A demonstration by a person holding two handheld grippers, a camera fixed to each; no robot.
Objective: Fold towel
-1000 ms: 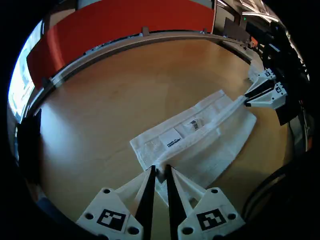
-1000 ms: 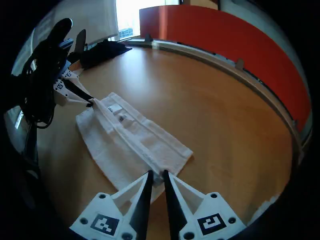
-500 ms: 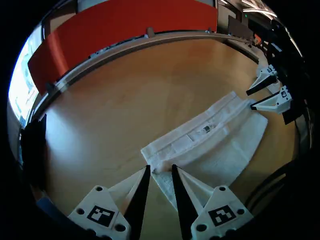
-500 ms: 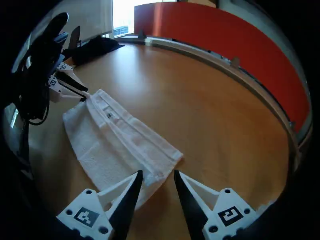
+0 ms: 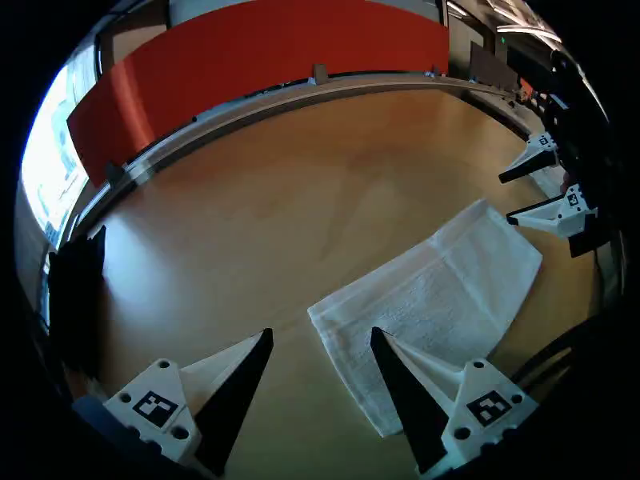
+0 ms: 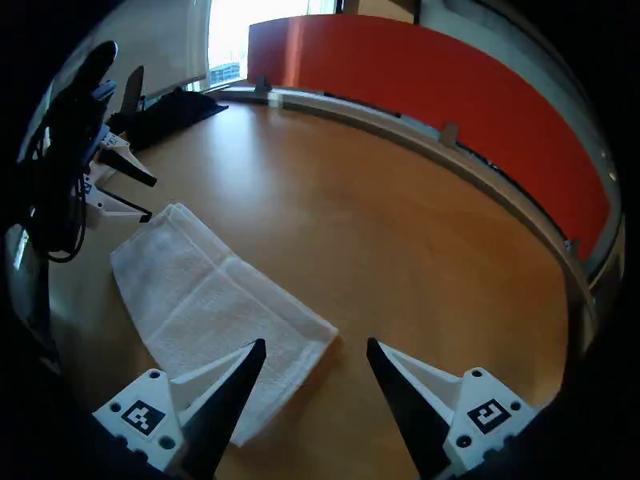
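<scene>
A white towel [image 5: 436, 300] lies folded flat on the wooden table [image 5: 272, 208]; in the right gripper view the same towel [image 6: 208, 308] is at lower left. My left gripper [image 5: 320, 340] is open just above the towel's near corner, nothing between its fingers. My right gripper [image 6: 314, 352] is open too, over the towel's other end. In the left gripper view, the right gripper [image 5: 520, 196] is at the far right by the towel's edge. In the right gripper view, the left gripper [image 6: 140, 196] is at the far left.
An orange partition [image 5: 264, 56] runs along the table's far edge behind a pale rail [image 5: 264, 100]. A dark object [image 5: 72, 296] sits at the table's left side in the left gripper view. Dark gear [image 6: 172, 108] lies near the window corner.
Both grippers have opened and let go of the towel's folded-over edge. The towel has dropped flat with its label side hidden. Both grippers have pulled back a little.
</scene>
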